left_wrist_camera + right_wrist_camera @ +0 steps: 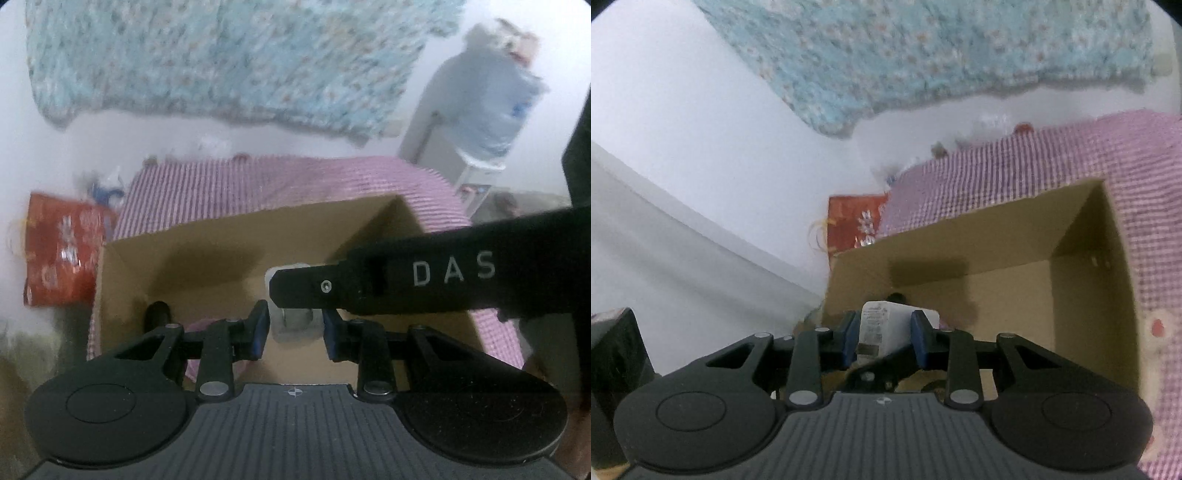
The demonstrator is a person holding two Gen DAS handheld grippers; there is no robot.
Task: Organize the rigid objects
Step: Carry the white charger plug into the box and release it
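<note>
A pale white wall (683,110) is seen behind; a light blue speckled blanket (229,59) is hung across its upper part; a pink checked cloth (295,184) is spread over the bed; a red patterned bag (62,254) is stood at the left; a water dispenser with a blue bottle (491,110) is placed at the right.

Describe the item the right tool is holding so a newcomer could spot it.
Find the open brown cardboard box on the pink checked cloth. Over its near edge, the right tool pinches a small white plastic charger block between blue pads. It alone is white, with grey label print on its face.
</note>
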